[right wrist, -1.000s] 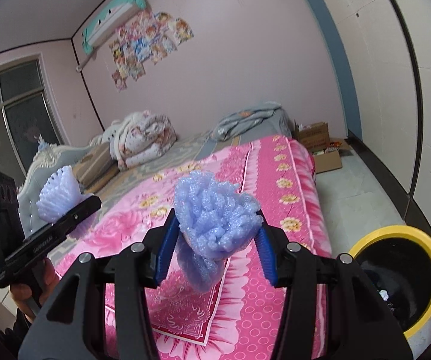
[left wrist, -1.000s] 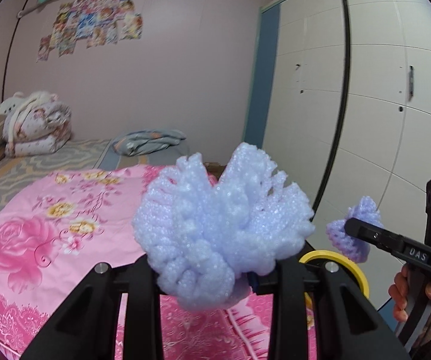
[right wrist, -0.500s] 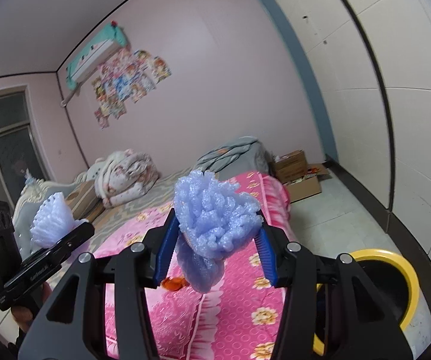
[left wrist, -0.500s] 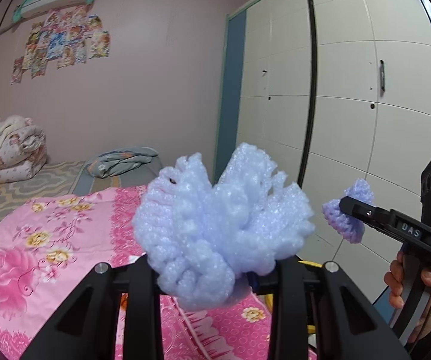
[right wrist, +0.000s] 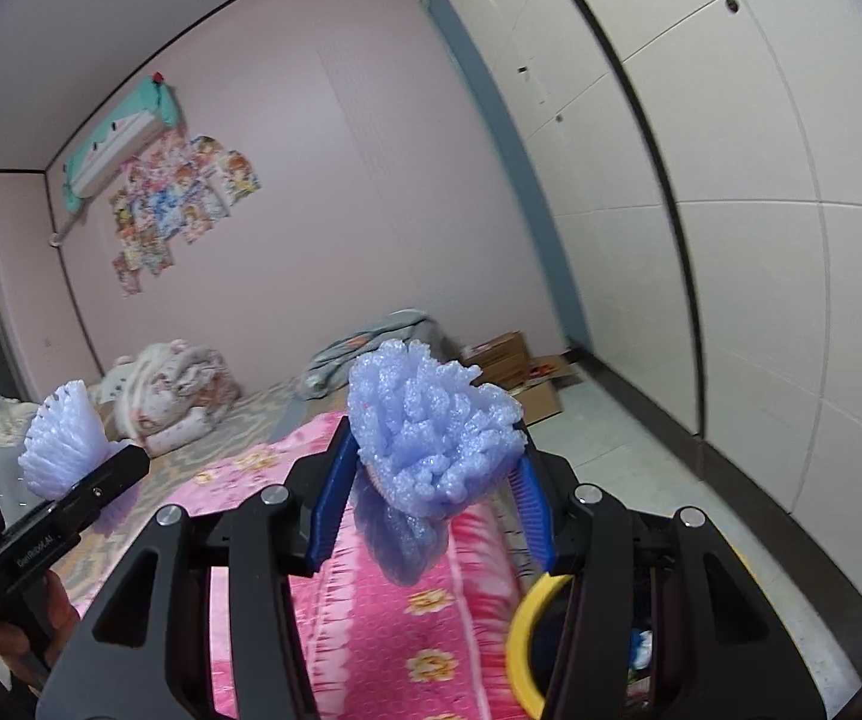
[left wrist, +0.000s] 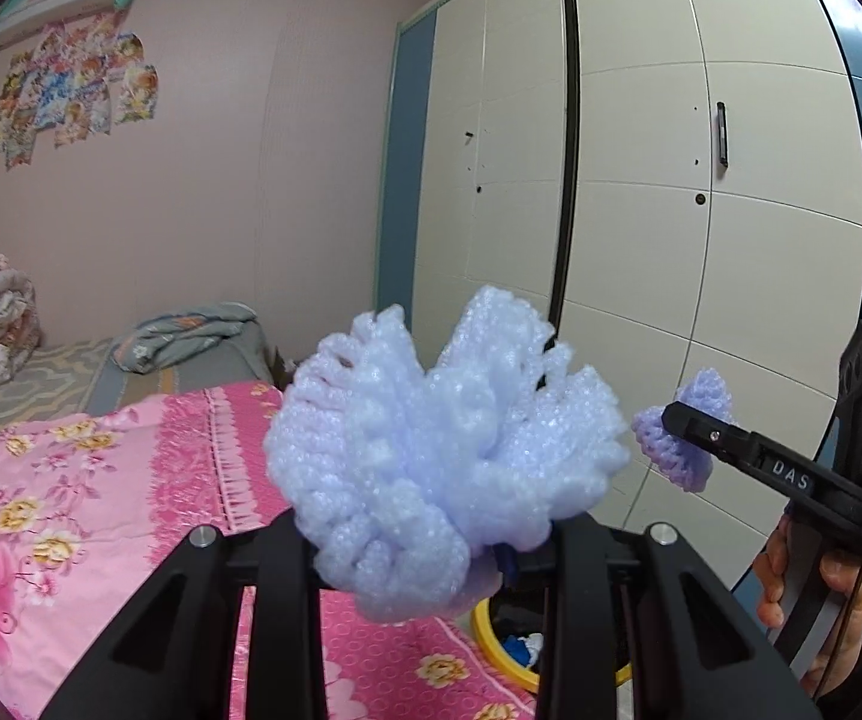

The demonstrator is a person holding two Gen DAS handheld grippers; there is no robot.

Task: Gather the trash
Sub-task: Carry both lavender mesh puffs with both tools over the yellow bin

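Both your claws are loaded. Your left claw (left wrist: 431,546) is pinching a pale blue foam net (left wrist: 436,456), fingers pressed in on its base w/ the frilly end fanned out ahead. Your right claw (right wrist: 431,510) pinches a second, slightly more purple foam net (right wrist: 431,432) between its blue pads (right wrist: 329,510), tail of the net hanging down below the grip. So the trash is in the air, not on the bed (left wrist: 71,510).

What matters next: the yellow-rimmed bin (right wrist: 529,612). It sits on the floor at the bed's near right corner, below and a bit right of both claws. In the right wrist view the rim shows just under the right finger, partly hidden by the claw frame; in the left wrist view it shows low between the fingers, under the foam, w/ some trash already inside. Right hand looks nearer the bin, since the left claw sits further left over the bed, so I'd judge the right drops first.

Neither net is over the opening yet. Both claws point only slightly down, so you'll prob. need to go forward-right and tip down before letting go. Foam is light & springy; it may cling to a pad or drift.
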